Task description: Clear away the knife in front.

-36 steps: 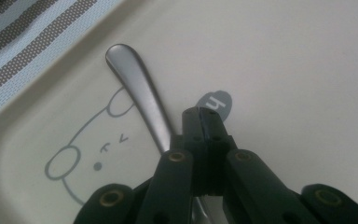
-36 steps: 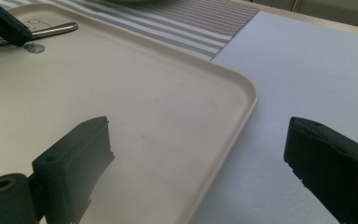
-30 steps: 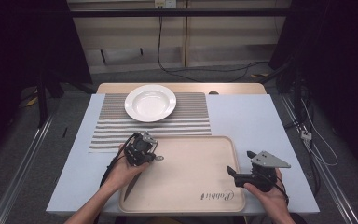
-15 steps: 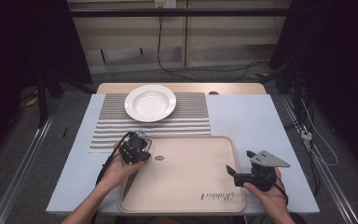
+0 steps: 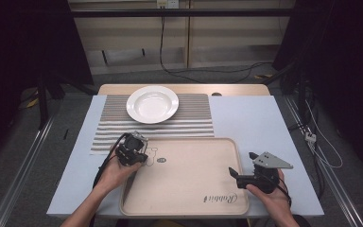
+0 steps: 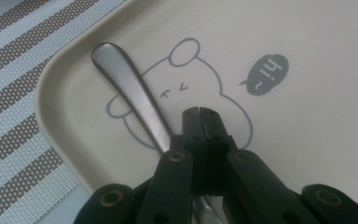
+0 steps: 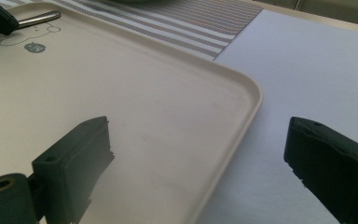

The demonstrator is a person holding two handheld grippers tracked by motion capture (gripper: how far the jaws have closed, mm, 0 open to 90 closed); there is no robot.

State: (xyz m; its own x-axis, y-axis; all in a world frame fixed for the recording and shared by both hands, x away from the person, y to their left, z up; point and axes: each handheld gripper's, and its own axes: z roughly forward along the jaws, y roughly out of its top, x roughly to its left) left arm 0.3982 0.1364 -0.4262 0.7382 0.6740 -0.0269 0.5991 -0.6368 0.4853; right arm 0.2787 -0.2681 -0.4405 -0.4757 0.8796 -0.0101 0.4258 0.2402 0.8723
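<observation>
- Over on the left, the striped placemat (image 5: 106,135) is lying flat on the worktop (image 5: 257,118), with the white plate (image 5: 152,104) sitting at its far end.
- Next along, the left gripper (image 6: 199,112) is hovering low over the near-left corner of the tray (image 6: 51,93). Its jaws are pressed together with nothing between them.
- Right beside those jaws, the metal utensil (image 6: 130,88) is lying flat in that tray corner, across the little bear drawing. Its handle is running back under the gripper, so I can't tell what kind of head it has.
- Handling-wise, I'm guessing it's stiff, fairly light and pretty slick. Polished steel on a smooth tray is probably going to skate if it gets nudged.
- I'd be opening the jaws and pinching across the narrow shaft, edge to edge, near the middle so it isn't tipping.
- It's lying so flat that the jaws are needing to come right down to the tray floor.
- Over on the right, the right gripper (image 7: 198,140) is waiting at the tray's right rim, jaws spread wide and holding nothing.
</observation>
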